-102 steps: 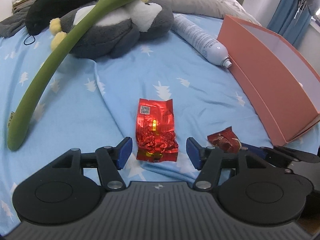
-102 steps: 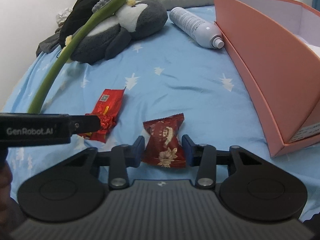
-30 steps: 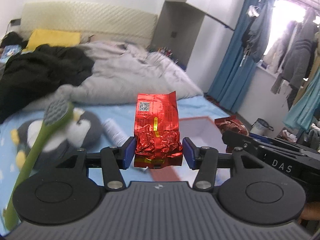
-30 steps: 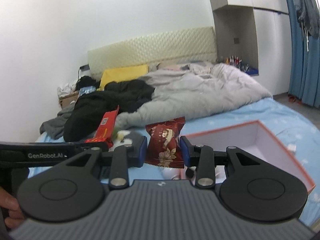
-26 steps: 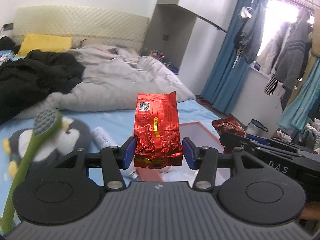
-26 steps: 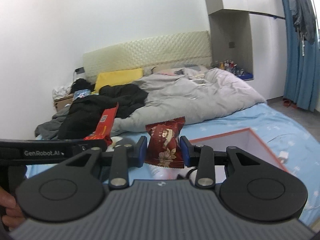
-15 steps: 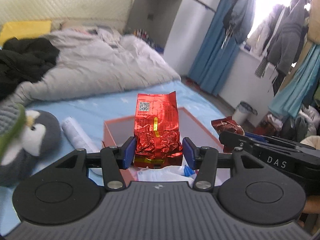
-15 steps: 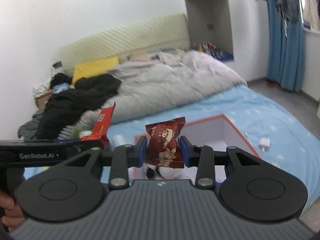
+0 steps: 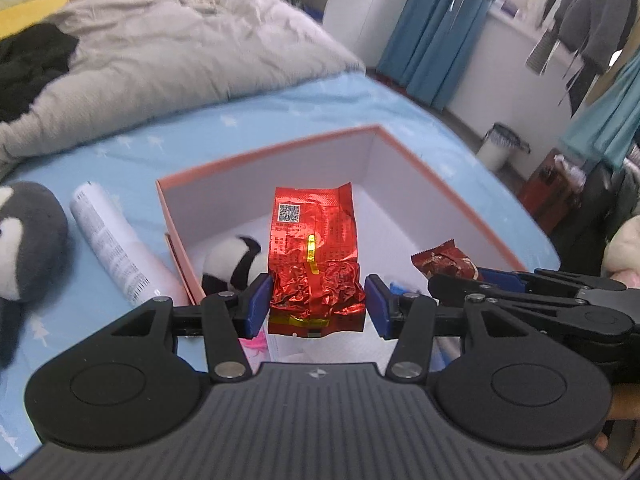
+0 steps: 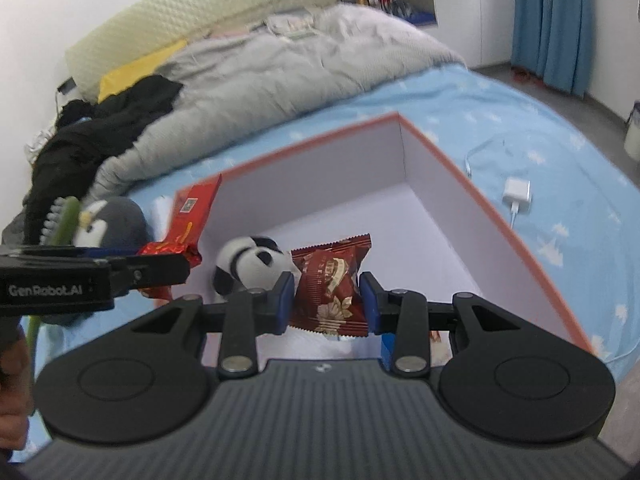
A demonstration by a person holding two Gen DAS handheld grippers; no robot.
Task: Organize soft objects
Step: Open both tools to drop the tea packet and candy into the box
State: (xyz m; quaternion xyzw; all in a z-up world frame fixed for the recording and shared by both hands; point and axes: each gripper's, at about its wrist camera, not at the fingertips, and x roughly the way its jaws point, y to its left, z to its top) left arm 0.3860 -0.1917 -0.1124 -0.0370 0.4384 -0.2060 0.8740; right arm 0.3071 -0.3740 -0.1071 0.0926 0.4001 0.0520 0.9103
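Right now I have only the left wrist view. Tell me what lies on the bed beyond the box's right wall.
Observer: A white charger with its cable lies on the blue sheet, just outside the pink box.
Operator: Now report the right gripper's grip head-on.
Observer: The right gripper is shut on the dark red snack packet, both pads pressing its sides, over the box opening beside the panda plush.
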